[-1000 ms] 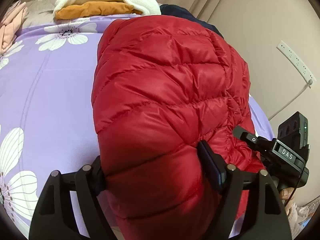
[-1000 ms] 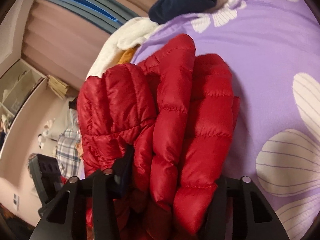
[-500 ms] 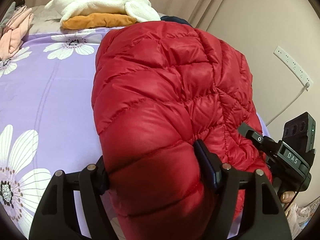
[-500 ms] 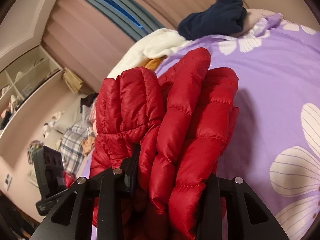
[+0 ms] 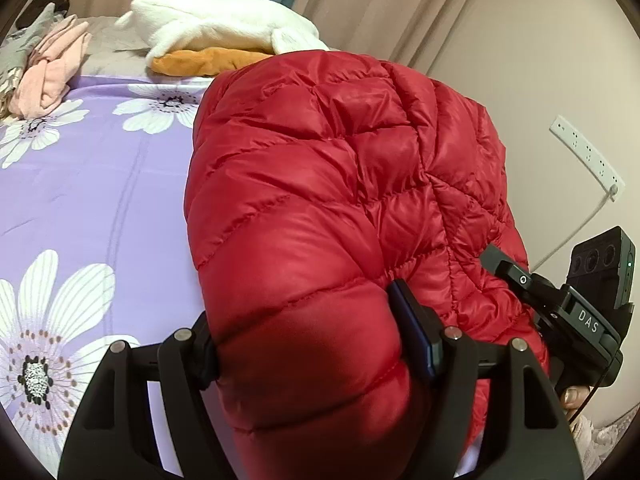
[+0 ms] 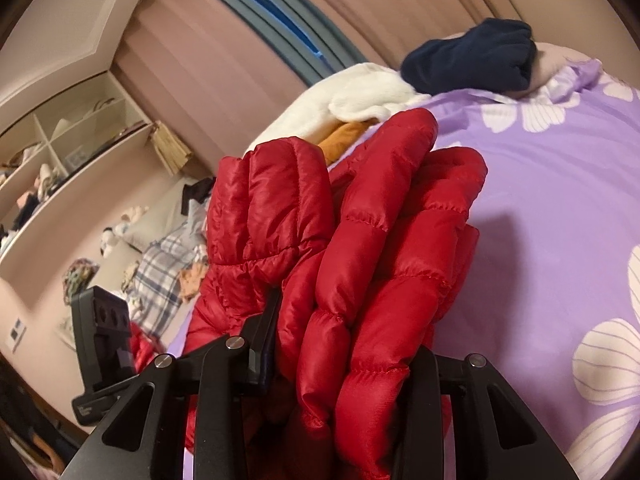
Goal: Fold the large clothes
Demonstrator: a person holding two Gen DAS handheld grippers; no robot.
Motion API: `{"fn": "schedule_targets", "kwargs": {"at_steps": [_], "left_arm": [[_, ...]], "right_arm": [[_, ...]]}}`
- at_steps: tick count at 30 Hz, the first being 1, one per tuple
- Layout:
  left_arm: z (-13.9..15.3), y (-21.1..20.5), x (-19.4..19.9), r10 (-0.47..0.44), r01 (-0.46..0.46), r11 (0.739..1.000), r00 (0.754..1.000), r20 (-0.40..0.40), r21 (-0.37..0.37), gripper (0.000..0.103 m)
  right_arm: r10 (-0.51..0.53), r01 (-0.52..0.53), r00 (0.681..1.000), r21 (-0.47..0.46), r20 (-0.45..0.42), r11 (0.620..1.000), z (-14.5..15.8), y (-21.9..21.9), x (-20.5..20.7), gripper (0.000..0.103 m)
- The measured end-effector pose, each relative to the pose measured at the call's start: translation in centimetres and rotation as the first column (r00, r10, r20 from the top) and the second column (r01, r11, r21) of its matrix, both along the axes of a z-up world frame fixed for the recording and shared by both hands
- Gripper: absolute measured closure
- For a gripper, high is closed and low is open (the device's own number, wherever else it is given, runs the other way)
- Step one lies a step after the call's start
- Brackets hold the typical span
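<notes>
Both our jaws pinch the red puffer jacket (image 5: pixel 320 208): left gripper (image 5: pixel 316 344) and right gripper (image 6: pixel 344 344) have lifted it higher off the purple bed (image 5: pixel 100 184) than a second ago, ready for folding over.

Matte black grippers (image 5: pixel 316 344), silver screws

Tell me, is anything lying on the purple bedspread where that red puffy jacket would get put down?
Nothing visible is. The red jacket is already clamped in both grippers, and the purple bedspread beside it looks bare. The white fleece, orange garment and pink clothes sit at the far end, out of the way.
</notes>
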State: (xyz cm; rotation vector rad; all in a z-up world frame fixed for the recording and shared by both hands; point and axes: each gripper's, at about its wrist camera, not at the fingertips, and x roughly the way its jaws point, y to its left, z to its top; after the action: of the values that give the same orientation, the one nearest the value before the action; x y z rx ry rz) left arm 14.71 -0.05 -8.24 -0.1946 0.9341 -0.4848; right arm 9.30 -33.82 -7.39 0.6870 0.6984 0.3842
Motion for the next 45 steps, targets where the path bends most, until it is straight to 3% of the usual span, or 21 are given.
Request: {"fn": "schedule_targets", "kwargs": {"at_steps": [30, 45], "left_arm": [[0.9, 1.1, -0.5, 0.146, -0.146, 0.989, 0.989, 0.038, -0.001, 0.031], [1.1, 2.2, 2.2, 0.192, -0.192, 0.981, 0.98, 0.055, 0.006, 0.031]], "right_arm": [[0.156, -0.156, 0.986, 0.001, 0.061, 0.988, 0.9, 4.8, 3.9, 0.066], [0.183, -0.182, 0.98, -0.02, 0.08, 0.983, 1.5, 7.2, 6.6, 0.066]]}}
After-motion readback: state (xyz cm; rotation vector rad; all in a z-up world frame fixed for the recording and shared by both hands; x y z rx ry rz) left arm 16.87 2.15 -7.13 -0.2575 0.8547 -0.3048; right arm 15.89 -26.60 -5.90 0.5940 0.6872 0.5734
